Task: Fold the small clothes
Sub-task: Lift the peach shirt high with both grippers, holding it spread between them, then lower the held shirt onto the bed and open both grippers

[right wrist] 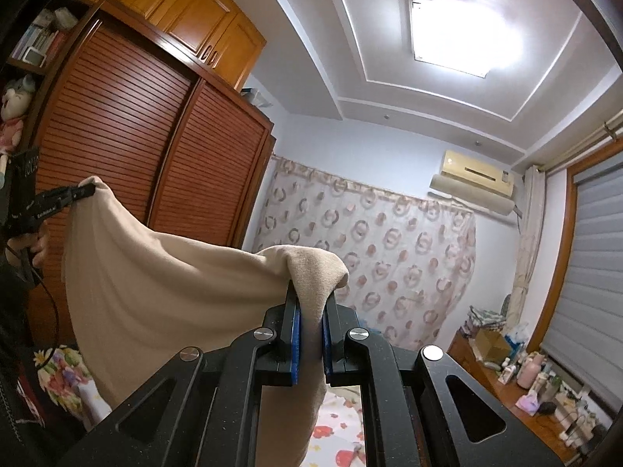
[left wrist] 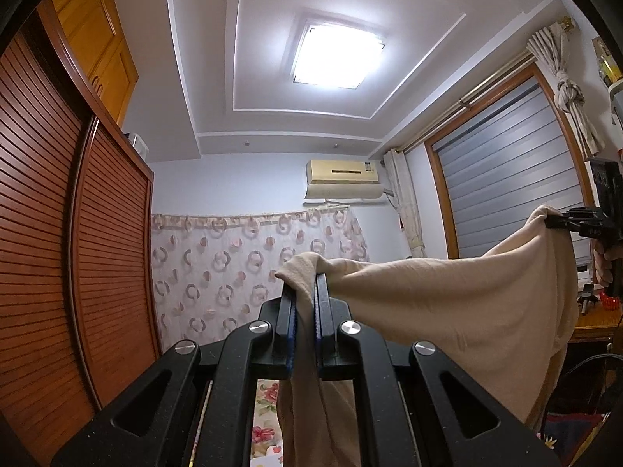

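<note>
Left gripper (left wrist: 305,292): jaws narrow, clamped on one corner of the beige garment (left wrist: 447,303). A small tuft of cloth shows above the fingertips; more hangs down between the fingers toward the camera.

Right gripper (right wrist: 311,311): jaws likewise narrow and clamped on the opposite corner, with a fold of cloth draped over the tips.

Each gripper also appears in the other's view, at the far end of the cloth, pinching its corner with the tips closed.

Position of the garment: held in the air, clear of any surface, with both cameras tilted up toward the ceiling. Its top edge runs side to side from one gripper to the other, sagging slightly between them; the body hangs below that edge. The long axis of the held span is therefore horizontal, left to right, and the free weight lies beneath both jaws.

Below: a floral sheet (right wrist: 342,443) shows under the grippers in both views. It is well apart from the held edge; whether the hanging hem reaches it cannot be told.

Judgement: the garment is spread, not yet folded. Neither gripper is nearer; both hold equal ends. The next move turns on the downward relation, laying the hanging body onto the sheet with the held edge level.

Risk: the shallow corner grips may slip.
</note>
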`<action>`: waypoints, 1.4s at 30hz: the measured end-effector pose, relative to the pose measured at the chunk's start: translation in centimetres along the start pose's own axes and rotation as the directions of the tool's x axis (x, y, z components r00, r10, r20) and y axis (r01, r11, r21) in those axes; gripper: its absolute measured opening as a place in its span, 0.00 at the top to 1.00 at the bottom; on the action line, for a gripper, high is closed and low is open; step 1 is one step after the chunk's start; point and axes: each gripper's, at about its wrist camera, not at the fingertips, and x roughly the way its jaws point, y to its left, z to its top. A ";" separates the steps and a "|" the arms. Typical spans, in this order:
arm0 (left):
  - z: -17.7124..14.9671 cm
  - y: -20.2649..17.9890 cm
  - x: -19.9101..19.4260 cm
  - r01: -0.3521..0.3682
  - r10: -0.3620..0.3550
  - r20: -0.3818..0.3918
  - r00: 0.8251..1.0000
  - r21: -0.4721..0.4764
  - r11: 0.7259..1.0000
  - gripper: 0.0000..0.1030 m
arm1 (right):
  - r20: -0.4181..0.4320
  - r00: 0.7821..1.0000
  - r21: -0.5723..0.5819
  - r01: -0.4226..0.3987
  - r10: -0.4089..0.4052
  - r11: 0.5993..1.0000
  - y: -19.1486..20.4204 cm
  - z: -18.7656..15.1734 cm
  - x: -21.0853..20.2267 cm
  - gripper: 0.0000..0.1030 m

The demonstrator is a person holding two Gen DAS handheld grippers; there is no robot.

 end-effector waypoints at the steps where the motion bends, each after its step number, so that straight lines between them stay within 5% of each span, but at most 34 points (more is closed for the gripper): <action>1: -0.2 -0.4 0.1 -0.003 0.003 -0.007 1.000 0.002 1.000 0.92 | -0.003 1.000 0.004 -0.004 0.004 1.000 0.1 0.1 0.3 0.92; 7: -4.0 -0.1 5.8 -0.030 0.029 -0.120 0.992 -0.011 0.999 0.92 | -0.099 0.995 0.018 -0.005 0.006 1.000 -0.4 -1.9 5.1 0.92; 11: -8.8 1.3 11.7 -0.063 0.052 -0.245 0.968 -0.036 0.997 0.92 | -0.188 0.982 0.053 -0.017 0.026 0.998 -1.3 -5.3 11.5 0.92; 18: -21.4 3.3 22.6 -0.119 0.089 -0.459 0.884 -0.037 0.992 0.92 | -0.353 0.932 0.120 -0.046 0.085 0.992 -2.6 -15.0 24.9 0.92; 26: -31.7 3.1 29.3 -0.134 0.091 -0.602 0.793 -0.028 0.991 0.92 | -0.498 0.861 0.168 -0.026 0.107 0.985 -3.2 -25.0 36.9 0.92; 35: -36.8 2.8 33.8 -0.117 0.077 -0.685 0.725 -0.012 0.993 0.91 | -0.583 0.804 0.200 0.006 0.114 0.980 -3.3 -26.7 45.8 0.92; 37: -37.1 2.9 34.2 -0.104 0.059 -0.705 0.707 -0.020 0.994 0.83 | -0.608 0.784 0.225 0.020 0.125 0.974 -3.3 -26.7 47.0 0.87; 40: -37.2 3.0 34.0 -0.084 0.030 -0.717 0.696 -0.040 0.996 0.50 | -0.625 0.770 0.242 0.035 0.129 0.970 -3.6 -26.7 46.4 0.68; 42: -37.3 3.0 33.4 -0.082 0.026 -0.727 0.686 -0.041 0.996 0.34 | -0.628 0.771 0.220 0.044 0.107 0.975 -3.4 -26.4 45.6 0.64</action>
